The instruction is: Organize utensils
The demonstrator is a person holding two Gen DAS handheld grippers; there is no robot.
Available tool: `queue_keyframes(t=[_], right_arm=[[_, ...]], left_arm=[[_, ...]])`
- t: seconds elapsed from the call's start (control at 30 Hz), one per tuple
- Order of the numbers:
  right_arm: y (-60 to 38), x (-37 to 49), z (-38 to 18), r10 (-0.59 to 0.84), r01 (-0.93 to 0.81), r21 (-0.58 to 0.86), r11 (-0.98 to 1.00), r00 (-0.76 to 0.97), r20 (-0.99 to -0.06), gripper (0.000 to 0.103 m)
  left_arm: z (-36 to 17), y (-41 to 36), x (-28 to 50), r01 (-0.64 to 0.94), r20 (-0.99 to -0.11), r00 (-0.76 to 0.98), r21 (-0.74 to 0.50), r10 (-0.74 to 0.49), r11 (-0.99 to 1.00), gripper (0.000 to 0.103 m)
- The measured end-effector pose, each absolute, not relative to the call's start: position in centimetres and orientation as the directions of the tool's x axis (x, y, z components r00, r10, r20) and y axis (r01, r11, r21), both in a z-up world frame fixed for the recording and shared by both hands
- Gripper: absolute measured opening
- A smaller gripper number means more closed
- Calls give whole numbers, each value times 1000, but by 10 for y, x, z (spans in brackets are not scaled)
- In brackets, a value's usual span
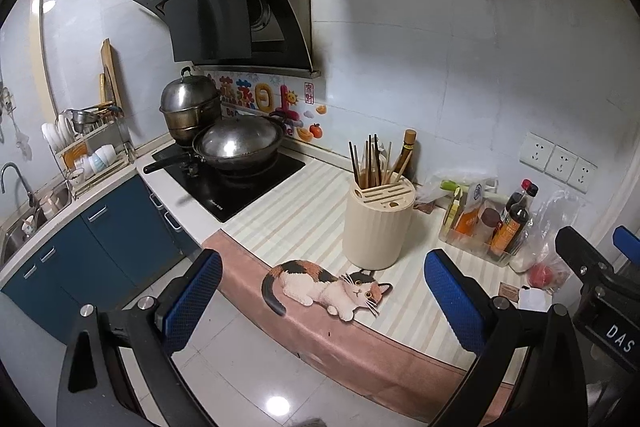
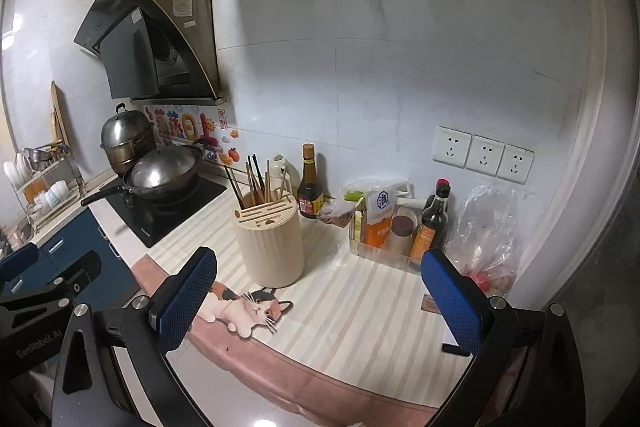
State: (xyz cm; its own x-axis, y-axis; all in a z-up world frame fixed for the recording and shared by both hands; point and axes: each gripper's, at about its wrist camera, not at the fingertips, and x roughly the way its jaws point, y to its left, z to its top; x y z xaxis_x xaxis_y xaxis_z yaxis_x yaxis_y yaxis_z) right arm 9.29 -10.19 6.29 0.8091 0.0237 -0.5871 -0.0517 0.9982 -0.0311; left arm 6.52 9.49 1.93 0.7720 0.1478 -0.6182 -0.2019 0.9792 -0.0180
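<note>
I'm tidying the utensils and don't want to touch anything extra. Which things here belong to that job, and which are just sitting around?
For the job:
chopsticks
cream holder
left gripper, open
right gripper, open

Just lying about:
wok
steamer pot
sauce bottles
plastic bag
dish rack
cat picture

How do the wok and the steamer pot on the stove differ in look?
The wok is wide and shallow; the steamer pot is tall and stacked. The wok has one long dark handle pointing toward the counter edge; the steamer pot has only a top knob visible. The wok stands nearer, the pot behind. Both are lidded metal.
</note>
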Motion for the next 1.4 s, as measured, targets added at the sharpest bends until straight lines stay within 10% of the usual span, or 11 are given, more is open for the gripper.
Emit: queue_keyframes(t=[1.4], right_arm=[[-109, 109, 74, 54, -115, -56, 992, 774, -631, 103]], left_arm=[[29, 77, 73, -250, -666, 724, -14, 177, 968, 103]])
